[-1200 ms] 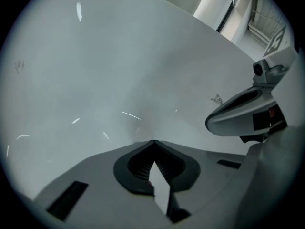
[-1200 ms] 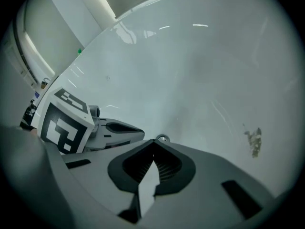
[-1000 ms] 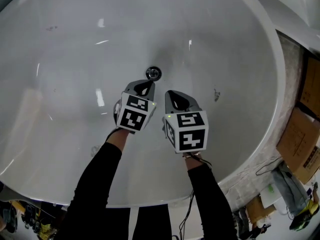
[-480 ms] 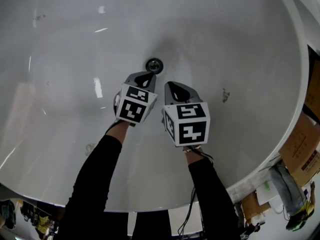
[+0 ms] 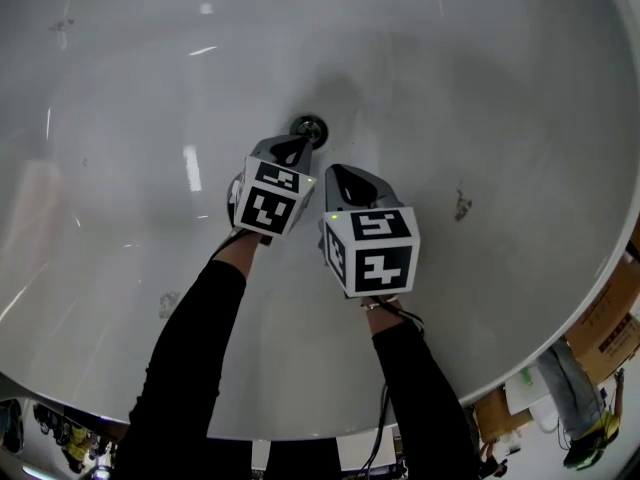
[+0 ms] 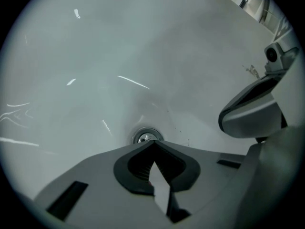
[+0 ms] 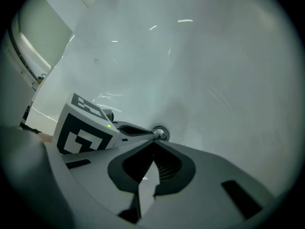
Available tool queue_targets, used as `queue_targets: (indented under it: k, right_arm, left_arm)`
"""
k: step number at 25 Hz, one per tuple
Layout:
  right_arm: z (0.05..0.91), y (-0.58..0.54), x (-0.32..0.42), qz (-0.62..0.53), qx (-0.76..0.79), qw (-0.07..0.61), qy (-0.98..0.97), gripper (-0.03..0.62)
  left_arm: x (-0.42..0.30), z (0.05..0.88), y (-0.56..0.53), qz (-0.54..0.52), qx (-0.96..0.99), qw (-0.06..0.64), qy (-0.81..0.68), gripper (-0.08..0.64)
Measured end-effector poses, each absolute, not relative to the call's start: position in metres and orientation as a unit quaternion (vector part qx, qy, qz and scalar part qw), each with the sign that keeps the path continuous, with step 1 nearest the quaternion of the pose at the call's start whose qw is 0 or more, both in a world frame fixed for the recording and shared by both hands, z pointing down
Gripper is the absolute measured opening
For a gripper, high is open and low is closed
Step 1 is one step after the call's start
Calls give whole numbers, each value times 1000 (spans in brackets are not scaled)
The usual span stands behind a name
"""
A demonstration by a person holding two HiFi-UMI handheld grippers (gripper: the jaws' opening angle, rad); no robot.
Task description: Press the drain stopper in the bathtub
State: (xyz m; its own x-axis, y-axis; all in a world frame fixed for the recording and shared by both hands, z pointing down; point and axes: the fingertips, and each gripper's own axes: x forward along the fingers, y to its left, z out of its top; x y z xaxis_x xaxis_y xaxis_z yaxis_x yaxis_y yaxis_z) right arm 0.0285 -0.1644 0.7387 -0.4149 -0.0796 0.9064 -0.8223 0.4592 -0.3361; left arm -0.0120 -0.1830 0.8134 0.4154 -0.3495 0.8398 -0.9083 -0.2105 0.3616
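White enamel fills nearly every view. The bathtub (image 5: pixel 470 78) curves around both claws, and its floor slopes down to one low point just ahead of them. Two arms in black sleeves (image 5: pixel 195 358) reach down into it from the near rim. I judge this is needed because the drain lies deep in the basin.

The left claw (image 5: pixel 297 148) is the forward one. Its two jaws are together so that the tips meet in one point, and nothing is held between them. In the left gripper view the tips meet just below the drain. I think the claw is closed because pressing needs one firm, solid point and not a grip.

The right claw (image 5: pixel 344 176) is just beside the left one, on its right and a little behind. Its jaws are also together and empty. It seems only to wait, held back where it does not block the way to the drain.

The drain stopper (image 5: pixel 309 127) is a small round chrome piece set in the floor of the tub. It sits directly in front of the left claw's tip and very near it, but I cannot tell whether they touch. By my judgement the press is about to be made and is not yet done.
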Motion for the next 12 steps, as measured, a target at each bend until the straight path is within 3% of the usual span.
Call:
queue_targets:
  k: [12]
  right_arm:
    - [766,-159,33,430,304,453,-719,1]
  left_arm:
    - [-10,843,-186,338,707,449,-429,5]
